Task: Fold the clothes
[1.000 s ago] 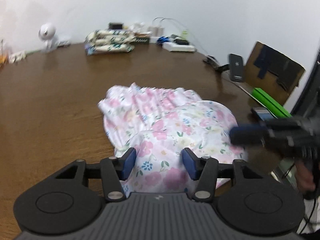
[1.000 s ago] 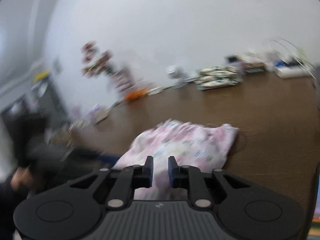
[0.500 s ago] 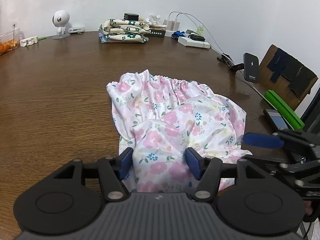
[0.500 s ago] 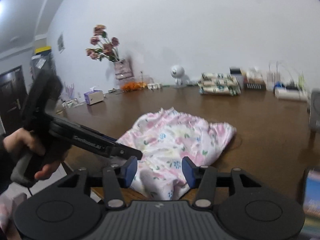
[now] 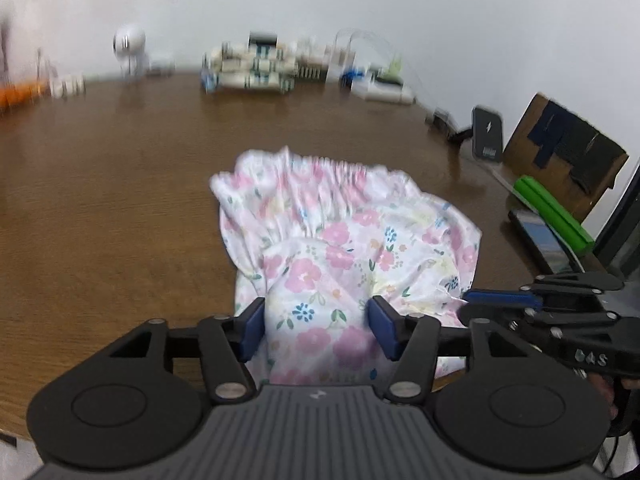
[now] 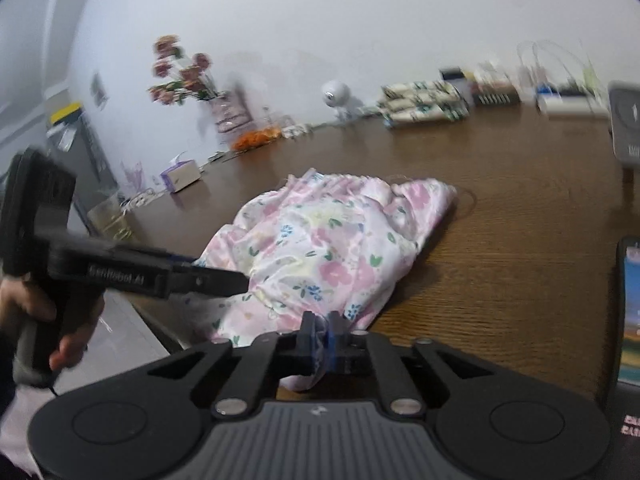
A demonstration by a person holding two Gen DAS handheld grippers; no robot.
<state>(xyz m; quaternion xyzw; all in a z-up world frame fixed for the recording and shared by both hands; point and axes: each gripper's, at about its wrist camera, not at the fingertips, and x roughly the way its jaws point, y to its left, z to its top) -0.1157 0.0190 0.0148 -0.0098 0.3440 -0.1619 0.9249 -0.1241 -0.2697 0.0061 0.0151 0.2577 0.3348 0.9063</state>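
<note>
Right now a floral garment [image 5: 344,252], white with pink flowers and small blue and green details, lies in a loose heap on the brown wooden table [image 5: 100,208], close to the near edge. Its gathered, ruffled band is on the far side of the heap, and the cloth nearer to the cameras is puffed up and wrinkled. The left gripper [image 5: 316,330] is low over the near part of the garment; its jaws stand wide apart, with one blue pad on each side of a bulge of the cloth, and they do not press it. From the right wrist view, the right gripper [image 6: 319,338] has its jaws together, clamped on a small fold at the near edge of the garment [image 6: 320,248], and a bit of cloth hangs down below the fingers. In the same view the left gripper [image 6: 224,280] comes in from the left side, held by a hand [image 6: 28,300], and its tip is at the edge of the cloth. In the left wrist view the right gripper [image 5: 476,306] shows at the right, with its tip touching the garment's right edge. At the far end of the table there is a stack of folded clothes [image 5: 252,72], a small white camera [image 5: 130,46] and some cables, all blurred. A vase of flowers [image 6: 188,84] stands by the wall. A phone [image 5: 540,240] and a green object [image 5: 552,216] lie on the table to the right of the garment.
</note>
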